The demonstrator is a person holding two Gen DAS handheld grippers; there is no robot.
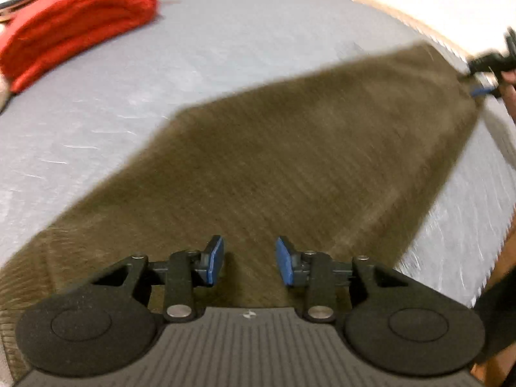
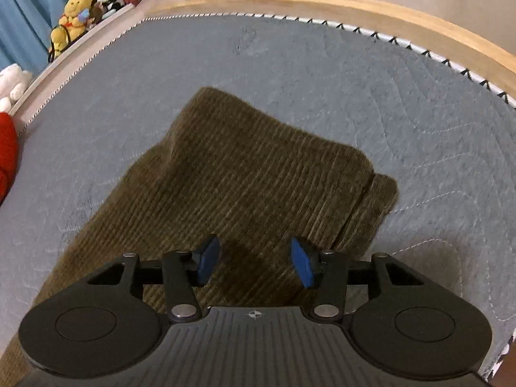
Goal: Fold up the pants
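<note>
A grey quilted mattress [image 2: 322, 74] fills both views, bounded at its far edge by a light wooden bed frame [image 2: 354, 6] with zigzag-stitched piping along the mattress border. On it lie the olive-brown corduroy pants [image 2: 245, 174], spread flat across the middle of the mattress and running toward its near edge; in the right wrist view the cloth is doubled, the upper layer ending just short of the lower one, which shows as a narrow strip at the right-hand end. In the left wrist view the same pants [image 1: 290, 148] stretch as a long band toward the mattress's right edge, the picture blurred. A folded red garment [image 1: 74, 22] sits near the far left corner of the mattress, well apart from the pants. Beyond the left edge, a shelf carries stuffed toys [image 2: 72, 13], among them a yellow bear and a panda. The left gripper [image 1: 249, 258] hangs over the pants, its jaws parted to a moderate gap with only flat cloth below and nothing pinched. The right gripper [image 2: 254, 261] is likewise over the pants, its jaws apart somewhat wider and holding nothing; it also appears at the pants' far end in the left wrist view, too blurred to judge contact.
</note>
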